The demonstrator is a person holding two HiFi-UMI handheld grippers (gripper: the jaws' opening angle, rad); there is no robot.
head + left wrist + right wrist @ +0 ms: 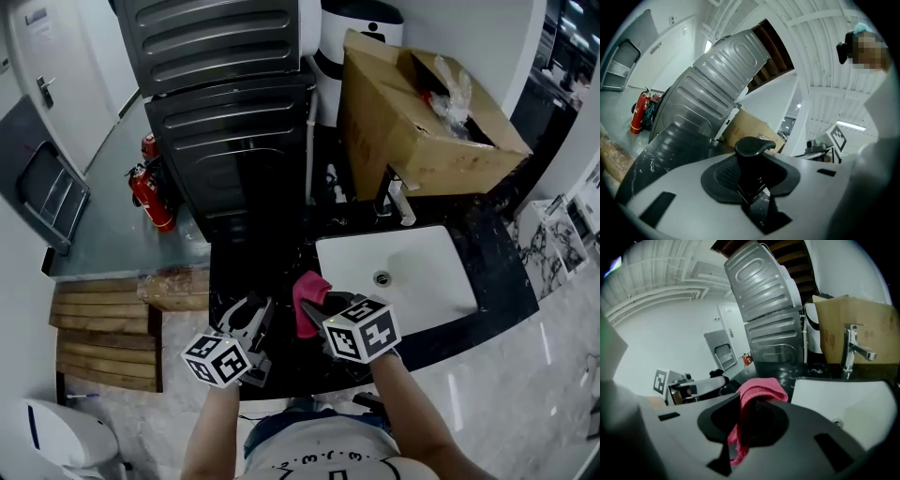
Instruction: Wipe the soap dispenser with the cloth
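Black marble countertop (281, 258) lay under both tools, with grey floor off to the left of it. The left gripper (752, 183) was clenched on the soap dispenser (751, 149), a black bottle. Its pump head stood up between the jaws, tilted toward the camera's right. The right gripper (761, 423) was clamped on the cloth (307, 302), a pink-red rag that bunched above the jaws and hung down between them. In the head view the two grippers sat close together. The cloth was just right of the left gripper's jaws, and whether it touched the dispenser could not be told. Ahead and to the right of the right gripper was a white sink (431, 281) set in the counter. A chrome faucet (397, 199) stood at its far edge, and an open cardboard box (394, 122) sat beyond that. Straight ahead of the left gripper rose two stacked dark grey machines (234, 141). Well off to its left, red fire extinguishers (150, 197) stood on the floor.
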